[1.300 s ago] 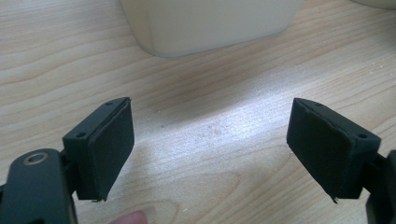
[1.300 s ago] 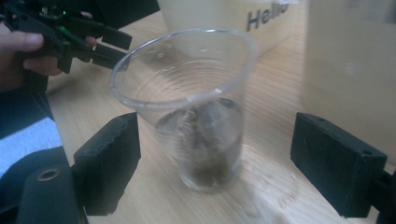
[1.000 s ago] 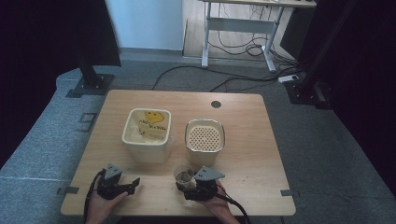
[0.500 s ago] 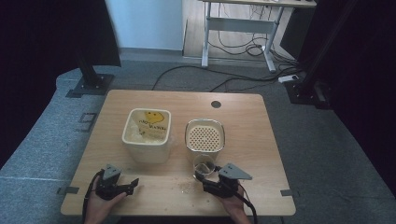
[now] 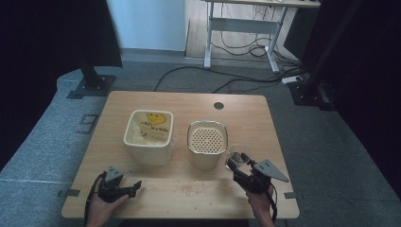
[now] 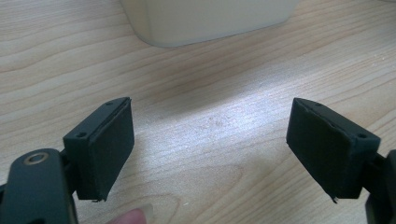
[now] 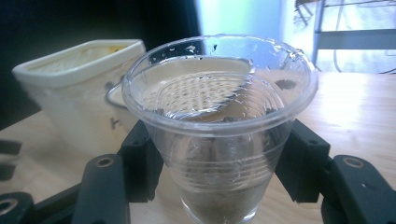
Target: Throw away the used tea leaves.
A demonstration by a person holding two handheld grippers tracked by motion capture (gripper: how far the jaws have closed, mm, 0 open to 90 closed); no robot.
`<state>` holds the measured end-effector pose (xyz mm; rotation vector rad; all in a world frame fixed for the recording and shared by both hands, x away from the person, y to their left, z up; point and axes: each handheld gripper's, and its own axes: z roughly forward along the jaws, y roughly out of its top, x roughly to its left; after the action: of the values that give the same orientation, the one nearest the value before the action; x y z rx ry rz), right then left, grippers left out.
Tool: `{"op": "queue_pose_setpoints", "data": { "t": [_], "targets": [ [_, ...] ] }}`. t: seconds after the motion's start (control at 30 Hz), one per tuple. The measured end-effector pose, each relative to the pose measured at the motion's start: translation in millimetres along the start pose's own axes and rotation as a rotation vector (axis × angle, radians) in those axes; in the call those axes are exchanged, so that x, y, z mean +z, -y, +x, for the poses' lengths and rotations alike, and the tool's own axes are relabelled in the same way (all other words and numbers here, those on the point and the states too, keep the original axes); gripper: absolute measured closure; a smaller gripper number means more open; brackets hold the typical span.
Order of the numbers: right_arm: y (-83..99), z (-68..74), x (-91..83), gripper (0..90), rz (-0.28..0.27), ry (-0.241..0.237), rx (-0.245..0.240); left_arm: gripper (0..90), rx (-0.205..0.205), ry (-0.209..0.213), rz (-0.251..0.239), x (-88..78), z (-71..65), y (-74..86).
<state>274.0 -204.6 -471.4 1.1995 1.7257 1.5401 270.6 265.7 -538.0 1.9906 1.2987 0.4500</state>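
Wooden desk (image 5: 189,101) on grey carpet (image 5: 42,151), cables behind. Left gripper (image 6: 210,140) jaws apart, empty; right gripper (image 7: 212,163) jaws clamp clear cup (image 7: 219,121).

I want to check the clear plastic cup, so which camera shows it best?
The right gripper view: the clear cup sits close up between the right gripper jaws, dark residue at its bottom. The high view shows it small. The left gripper view shows bare table.

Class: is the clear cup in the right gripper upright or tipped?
Upright: the cup's rim faces up, level, between the right gripper's jaws.
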Motion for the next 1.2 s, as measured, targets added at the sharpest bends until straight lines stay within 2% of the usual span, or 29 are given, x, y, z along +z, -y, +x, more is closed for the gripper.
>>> {"op": "queue_pose_setpoints", "data": {
  "t": [0.3,0.43,0.47,0.6,0.7,0.87,1.2],
  "targets": [
    [-16.8,-11.9,1.6,40.3,-0.044,0.048,0.012,15.2,-0.003,0.01,0.003,1.9,-0.6,-0.5],
    [-29.4,-17.7,4.1,40.2,-0.062,0.061,0.019,15.4,0.001,0.008,0.006,2.5,0.2,-0.7],
    [-38.8,-20.8,5.5,40.2,-0.069,0.067,0.023,15.9,0.001,0.007,0.005,2.6,0.5,-0.7],
    [-50.9,-23.7,9.2,40.2,-0.07,0.087,0.012,16.0,0.002,0.009,0.006,2.1,0.6,-0.1],
    [-64.0,-24.0,18.0,40.3,-0.044,0.13,-0.039,16.0,0.01,0.008,0.01,1.0,0.1,0.6],
    [-72.8,-21.0,28.0,40.4,-0.021,0.137,-0.072,16.0,0.013,0.009,0.015,1.9,1.2,1.0],
    [-80.9,-3.5,44.5,40.8,0.027,0.184,-0.194,16.1,0.028,0.003,0.017,1.8,-0.8,1.9]
  ]
}}
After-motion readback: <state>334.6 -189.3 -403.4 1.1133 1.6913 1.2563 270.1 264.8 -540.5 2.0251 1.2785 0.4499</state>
